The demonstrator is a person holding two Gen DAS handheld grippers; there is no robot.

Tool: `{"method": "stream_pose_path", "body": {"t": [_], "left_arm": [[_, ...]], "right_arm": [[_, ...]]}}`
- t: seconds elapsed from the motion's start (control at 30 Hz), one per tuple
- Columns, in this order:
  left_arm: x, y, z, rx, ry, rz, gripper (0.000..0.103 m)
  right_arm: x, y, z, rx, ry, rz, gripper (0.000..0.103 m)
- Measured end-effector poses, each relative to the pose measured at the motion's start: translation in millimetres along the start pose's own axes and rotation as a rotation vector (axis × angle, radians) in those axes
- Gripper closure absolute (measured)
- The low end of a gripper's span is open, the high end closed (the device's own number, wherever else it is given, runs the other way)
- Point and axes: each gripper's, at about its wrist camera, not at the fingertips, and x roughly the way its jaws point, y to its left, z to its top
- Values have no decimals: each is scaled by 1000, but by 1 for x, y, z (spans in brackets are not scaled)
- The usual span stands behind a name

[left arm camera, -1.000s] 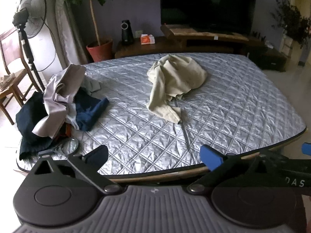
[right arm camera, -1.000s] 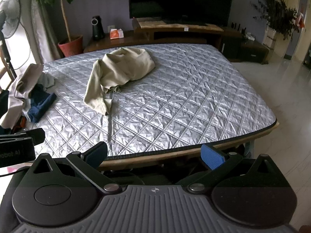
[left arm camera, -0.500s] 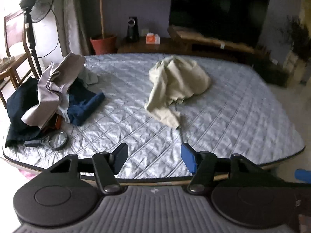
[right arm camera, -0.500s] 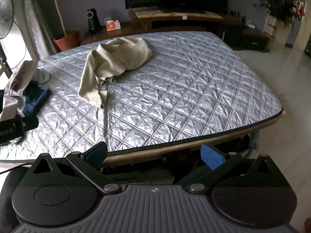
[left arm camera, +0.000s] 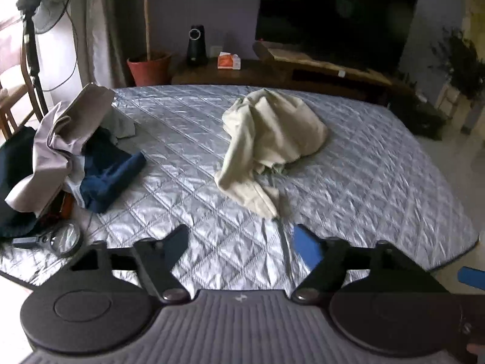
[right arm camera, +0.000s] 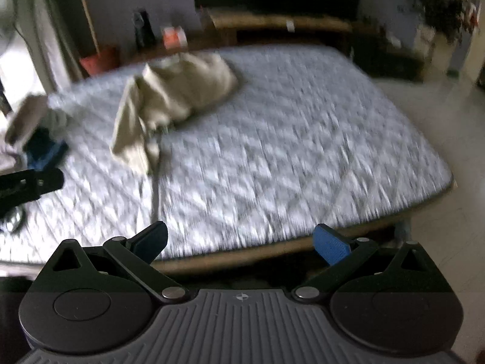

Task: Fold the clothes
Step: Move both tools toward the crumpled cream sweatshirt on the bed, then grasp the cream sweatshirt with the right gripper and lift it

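A crumpled beige garment [left arm camera: 269, 139] [right arm camera: 175, 97] lies bunched near the middle of the silver quilted table [left arm camera: 379, 182] [right arm camera: 303, 139], with a thin drawstring trailing toward the near edge. My left gripper [left arm camera: 241, 245] hovers open above the near side of the table, just short of the garment's lower end, nothing between its fingers. My right gripper [right arm camera: 241, 242] is open and empty over the table's front edge, farther right. The right wrist view is blurred by motion. The left gripper's body [right arm camera: 27, 182] shows at the left of that view.
A pile of grey, white and navy clothes [left arm camera: 69, 154] sits at the table's left end, with a magnifying glass [left arm camera: 65, 238] in front of it. Behind stand a potted plant [left arm camera: 148, 66], a fan [left arm camera: 33, 15], a TV [left arm camera: 333, 18] and a low wooden cabinet [left arm camera: 303, 72].
Both grippers have moved forward toward the table. The left gripper narrowed half a second ago and has widened somewhat. The beige garment has not moved.
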Motion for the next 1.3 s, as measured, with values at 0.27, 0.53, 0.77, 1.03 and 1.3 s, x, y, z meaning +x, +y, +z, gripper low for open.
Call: {"method": "stream_pose_path", "body": {"t": [0.27,0.53,0.77,1.03,1.3], "left_arm": [[42,27,22,-11,-78,44,46],[105,65,43,-152,20,117,23],[127,67,39,-118,15,24,89],[141,63,30,-69,-2,-118,94],[142,86,27,-146,-3,-109,88]], "right_arm": [[25,11,24,-189,-178,140,1],[117,47,79,-334,-129,212,37],[187,97,116,-484,-109,285,41],[222,143,104,-604,-99,294,39],[250,143,112,-595,-120,212,35]]}}
